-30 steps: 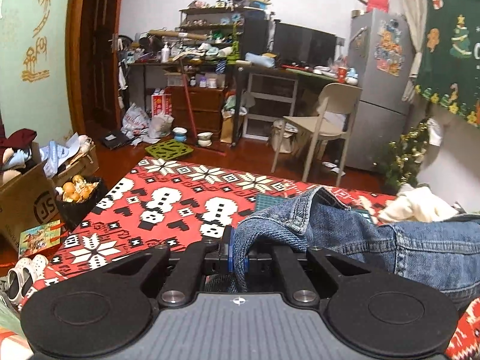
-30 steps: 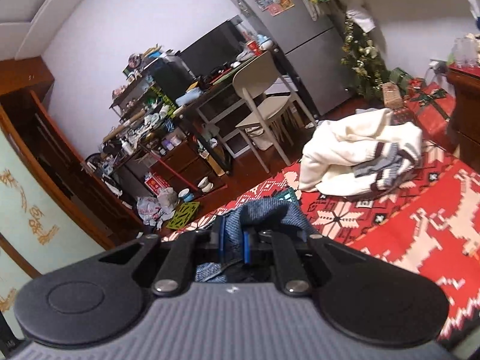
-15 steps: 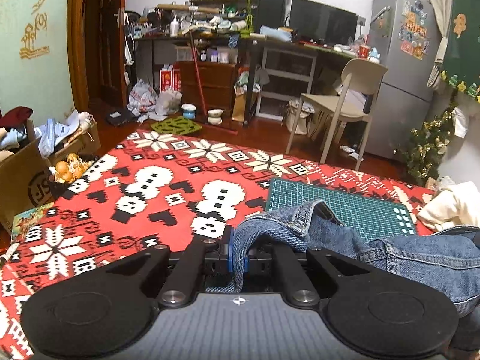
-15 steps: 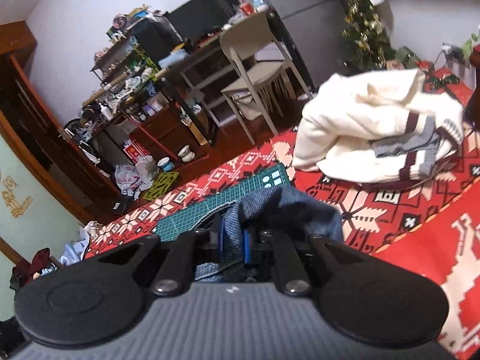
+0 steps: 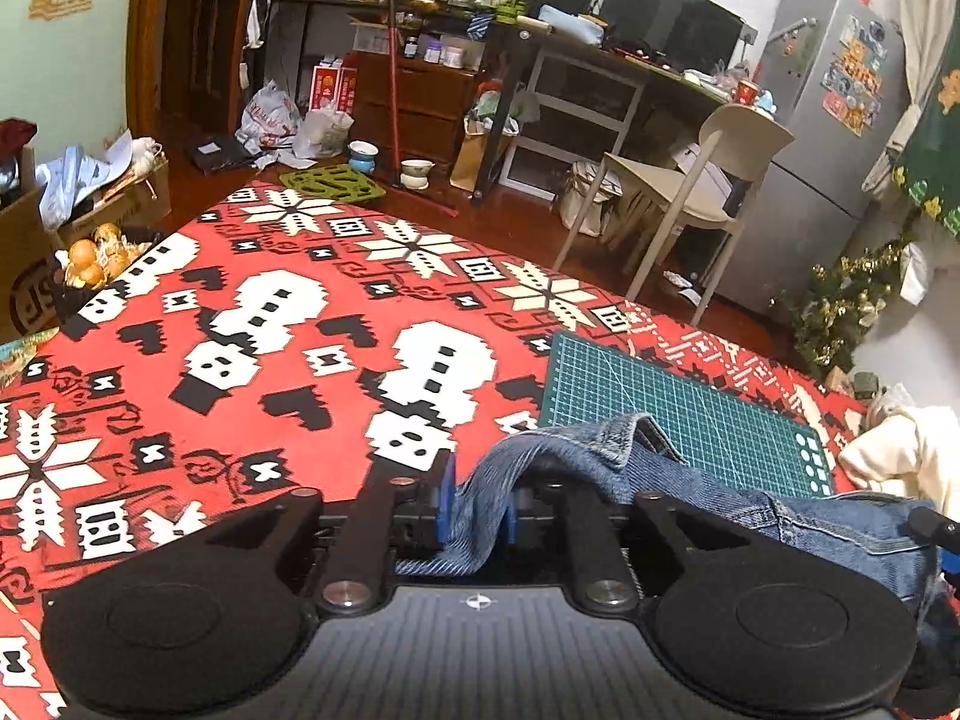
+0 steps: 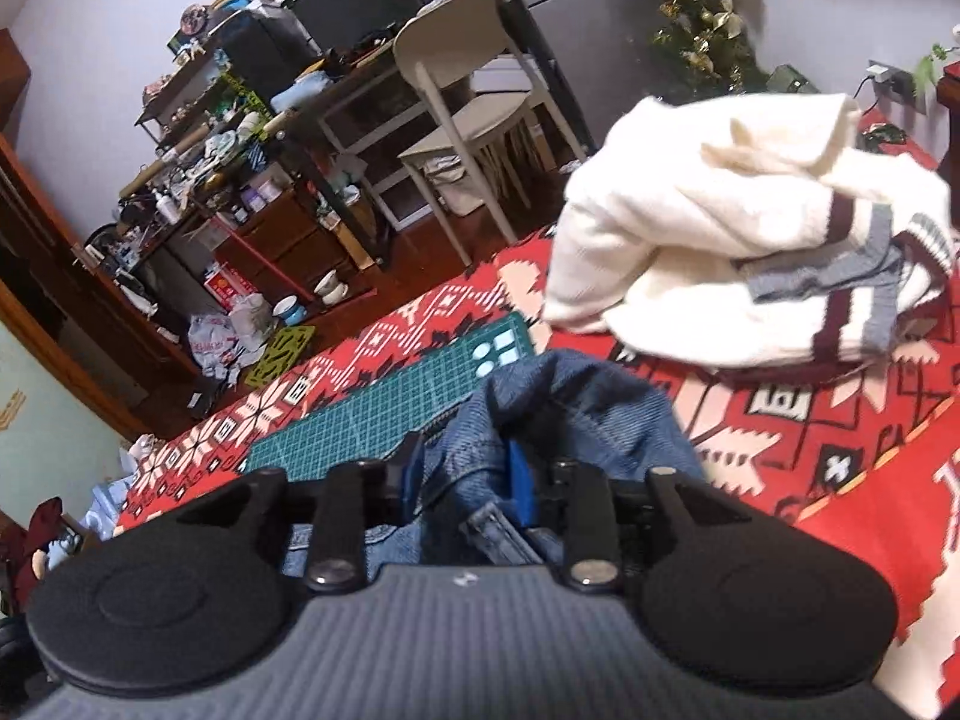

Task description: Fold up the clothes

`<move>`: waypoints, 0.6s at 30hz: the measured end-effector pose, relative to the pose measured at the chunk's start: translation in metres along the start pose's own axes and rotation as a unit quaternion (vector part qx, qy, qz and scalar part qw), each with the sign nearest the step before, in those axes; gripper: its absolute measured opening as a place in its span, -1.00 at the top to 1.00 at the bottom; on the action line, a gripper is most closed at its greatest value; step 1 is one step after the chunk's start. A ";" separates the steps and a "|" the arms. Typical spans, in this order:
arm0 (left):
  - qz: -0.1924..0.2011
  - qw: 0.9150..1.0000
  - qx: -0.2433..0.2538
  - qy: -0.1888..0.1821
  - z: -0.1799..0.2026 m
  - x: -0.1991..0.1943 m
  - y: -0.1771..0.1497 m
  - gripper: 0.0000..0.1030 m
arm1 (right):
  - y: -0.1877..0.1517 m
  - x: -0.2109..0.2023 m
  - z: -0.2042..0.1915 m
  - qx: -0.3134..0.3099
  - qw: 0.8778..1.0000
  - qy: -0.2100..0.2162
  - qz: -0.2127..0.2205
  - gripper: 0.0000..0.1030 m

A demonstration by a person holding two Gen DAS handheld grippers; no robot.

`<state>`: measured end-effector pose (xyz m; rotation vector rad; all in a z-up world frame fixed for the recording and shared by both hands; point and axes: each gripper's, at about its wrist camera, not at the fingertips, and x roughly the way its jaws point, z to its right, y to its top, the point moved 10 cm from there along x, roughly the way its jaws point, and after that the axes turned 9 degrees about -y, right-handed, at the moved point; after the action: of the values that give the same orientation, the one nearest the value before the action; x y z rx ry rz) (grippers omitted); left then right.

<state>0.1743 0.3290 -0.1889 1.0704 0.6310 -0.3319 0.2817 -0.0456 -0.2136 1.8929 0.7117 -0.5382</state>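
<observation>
Draping across the near edge of a green cutting mat (image 5: 672, 414), the denim garment (image 5: 828, 531) lies on a red blanket with white snowmen and snowflakes (image 5: 252, 324), its blue cloth running from one hand-held gripper to the other. The left hand-held gripper (image 5: 477, 513) has a folded edge of the denim hanging between its blue pads; its jaws have just been opening, and a narrow gap shows beside the cloth, so the pads no longer press on it. In the right wrist view the right hand-held gripper (image 6: 465, 477) stands wider, its jaws also having just been opening, with a bunched hem of the denim garment (image 6: 576, 414) sitting loose between the blue pads rather than pinched. Beyond it a cream knitted sweater with grey and maroon stripes (image 6: 738, 240) lies heaped on the blanket (image 6: 840, 438), just beside the far corner of the mat (image 6: 384, 414). A pale chair (image 5: 690, 180) stands on the wooden floor past the blanket's far edge, in front of a cluttered desk.
</observation>
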 end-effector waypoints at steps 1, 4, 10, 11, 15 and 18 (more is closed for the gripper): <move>0.002 1.000 -0.001 0.005 -0.003 -0.003 0.001 0.48 | 0.003 -0.002 0.002 0.003 1.000 0.000 0.005 0.23; 0.010 1.000 -0.007 0.010 -0.010 -0.013 0.004 0.39 | 0.008 -0.008 0.008 0.014 1.000 0.001 0.014 0.19; 0.022 0.999 -0.027 -0.015 -0.016 -0.042 0.006 0.33 | 0.003 -0.025 0.016 0.024 1.000 0.008 0.002 0.17; 0.020 0.999 -0.037 -0.031 -0.015 -0.045 0.005 0.32 | 0.001 -0.028 0.016 0.024 1.000 0.012 -0.002 0.17; -0.003 0.996 -0.043 -0.073 -0.002 -0.044 -0.004 0.24 | -0.006 -0.035 0.011 0.038 0.998 0.035 -0.024 0.15; -0.028 0.994 -0.042 -0.092 0.009 -0.032 -0.014 0.21 | -0.013 -0.030 0.012 0.057 0.996 0.049 -0.047 0.13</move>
<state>0.1448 0.3127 -0.1758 0.9313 0.5066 -0.4444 0.2503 -0.0591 -0.2080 2.0109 0.8536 -0.5596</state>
